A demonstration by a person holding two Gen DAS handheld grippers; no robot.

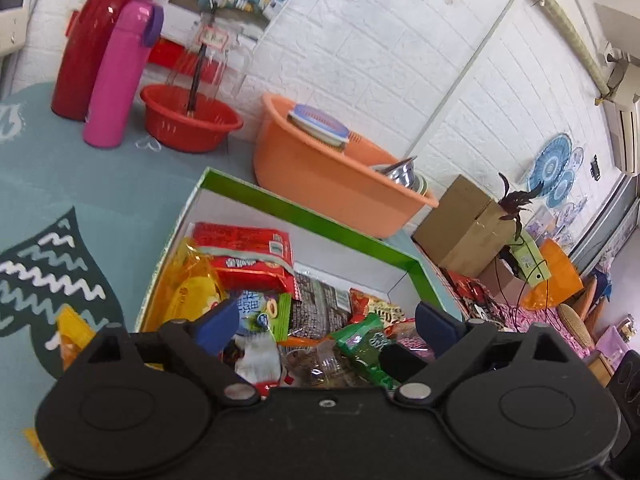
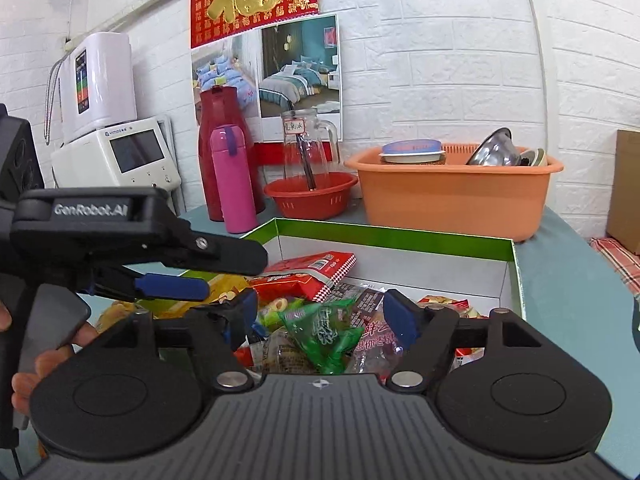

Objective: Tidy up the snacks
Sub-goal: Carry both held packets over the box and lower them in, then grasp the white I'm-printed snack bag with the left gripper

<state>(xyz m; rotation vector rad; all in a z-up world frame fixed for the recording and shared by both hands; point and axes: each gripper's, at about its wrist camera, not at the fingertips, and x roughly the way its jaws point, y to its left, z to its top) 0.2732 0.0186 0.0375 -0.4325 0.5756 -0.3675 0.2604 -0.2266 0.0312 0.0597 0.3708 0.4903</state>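
Observation:
A green-rimmed white box [image 1: 320, 220] [image 2: 400, 240] on the teal tablecloth holds a heap of snack packets. Among them are a red packet [image 1: 248, 256] [image 2: 316, 272], a green packet [image 1: 366, 344] [image 2: 324, 328], a yellow bag [image 1: 188, 288] and a dark checkered packet [image 1: 316, 308]. My left gripper [image 1: 326, 322] hangs over the near end of the heap, jaws wide open, nothing between the blue pads. My right gripper [image 2: 322, 316] is open over the green packet and grips nothing. In the right wrist view the left gripper [image 2: 236, 276] reaches in from the left, held by a hand.
Behind the box stand an orange basin [image 1: 320, 176] [image 2: 452, 196] of dishes, a red bowl [image 1: 188, 120], a pink bottle [image 1: 116, 80] and a red flask [image 2: 216, 148]. A yellow packet [image 1: 72, 336] lies on the cloth left of the box. A cardboard box [image 1: 460, 228] sits at the right.

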